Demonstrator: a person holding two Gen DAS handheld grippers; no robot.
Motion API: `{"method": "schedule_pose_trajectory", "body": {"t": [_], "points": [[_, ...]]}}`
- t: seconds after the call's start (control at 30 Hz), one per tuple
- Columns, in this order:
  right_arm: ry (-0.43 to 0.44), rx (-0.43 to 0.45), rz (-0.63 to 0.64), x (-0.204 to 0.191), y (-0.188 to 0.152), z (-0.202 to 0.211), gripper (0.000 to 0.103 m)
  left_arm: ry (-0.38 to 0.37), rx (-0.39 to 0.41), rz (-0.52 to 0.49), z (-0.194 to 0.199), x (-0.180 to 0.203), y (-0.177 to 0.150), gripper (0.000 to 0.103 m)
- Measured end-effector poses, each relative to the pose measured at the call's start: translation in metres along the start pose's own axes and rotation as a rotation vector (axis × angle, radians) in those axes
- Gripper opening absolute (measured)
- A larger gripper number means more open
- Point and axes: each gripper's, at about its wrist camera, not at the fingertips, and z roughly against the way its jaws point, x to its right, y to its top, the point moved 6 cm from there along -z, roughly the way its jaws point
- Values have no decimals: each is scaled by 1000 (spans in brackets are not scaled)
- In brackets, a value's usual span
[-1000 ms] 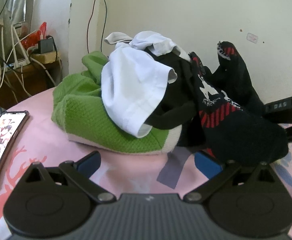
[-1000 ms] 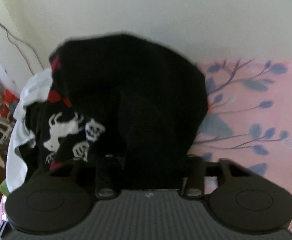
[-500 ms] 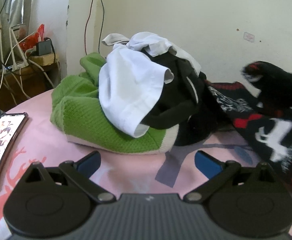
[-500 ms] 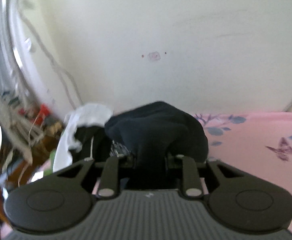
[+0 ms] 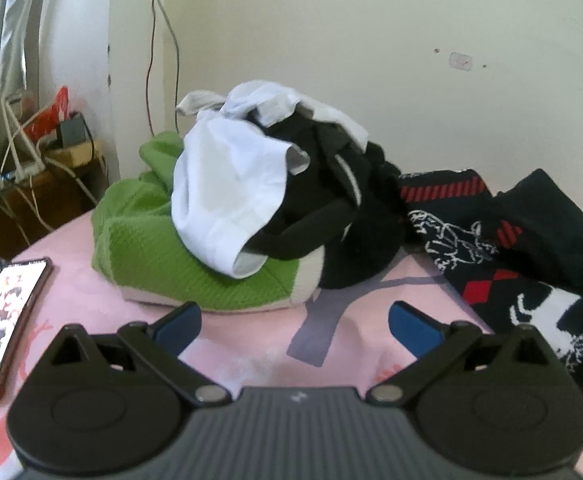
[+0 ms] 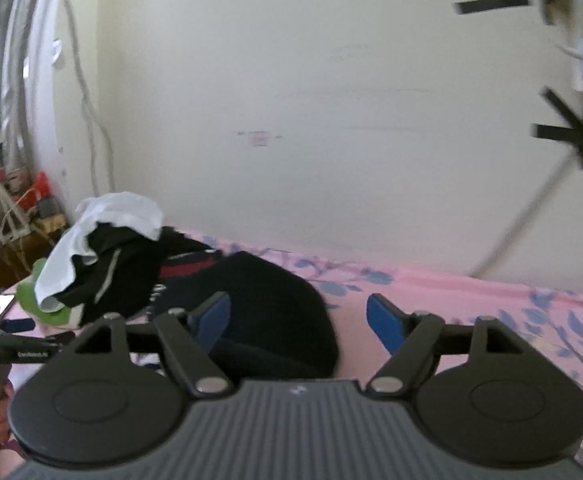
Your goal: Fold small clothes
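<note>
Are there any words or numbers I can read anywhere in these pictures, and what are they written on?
Nothing here reads clearly.
Small white lettering on the left gripper, seen from the right wrist view: too blurred to read.
Phone screen: pictures only, no readable words.
Black patterned garment: white drawings and red stripes, no letters I can make out.
Small mark on the left gripper's body: a logo, not text.

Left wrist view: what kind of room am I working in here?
Most likely a bedroom at home. The clothes pile sits on a pink printed bedsheet pushed against a plain wall, a phone lies on the sheet, and cables and chargers clutter a wooden stand beside it.
</note>
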Motion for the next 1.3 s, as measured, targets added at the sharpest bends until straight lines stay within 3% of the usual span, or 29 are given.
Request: {"method": "schedule_pose_trajectory", "body": {"t": [0.1, 0.2, 0.4, 0.47, 0.5, 0.53, 0.57, 0.87, 1.03, 1.1, 1.2, 1.23, 1.27, 1.3], "points": [[57, -8, 50, -27, 6, -21, 84, 0, 15, -15, 1, 3, 1, 103], [88, -31, 118, -51, 14, -47, 85, -7, 28, -23, 2, 4, 2, 103], [94, -173, 181, -77, 9, -115, 84, -20, 52, -9, 3, 2, 4, 103], [87, -226, 199, -80, 2, -133, 58, -22, 53, -2, 3, 1, 4, 103], [90, -261, 203, -80, -1, -140, 12, -24, 53, 1, 3, 0, 5, 103], [83, -288, 203, -80, -4, -146, 0, -26, 52, 4, 3, 0, 5, 103], [80, -285, 197, -80, -4, -146, 0, -29, 52, 8, 3, -1, 5, 103], [59, 40, 86, -58, 71, -55, 0, -34, 53, 16, 4, -2, 5, 103], [42, 279, -4, -35, 116, 17, 0, -32, 56, 12, 4, -2, 5, 103], [55, 321, -17, -30, 126, 35, 0, -31, 56, 11, 4, -1, 4, 103], [58, 306, -24, -26, 122, 37, 0, -31, 58, 11, 5, -1, 4, 103], [45, 281, -22, -24, 117, 33, 6, -31, 58, 9, 5, -1, 4, 103], [39, 249, -17, -24, 109, 26, 28, -32, 57, 7, 5, 0, 4, 103], [52, 206, -12, -26, 99, 17, 77, -34, 56, 5, 5, 0, 4, 103]]}}
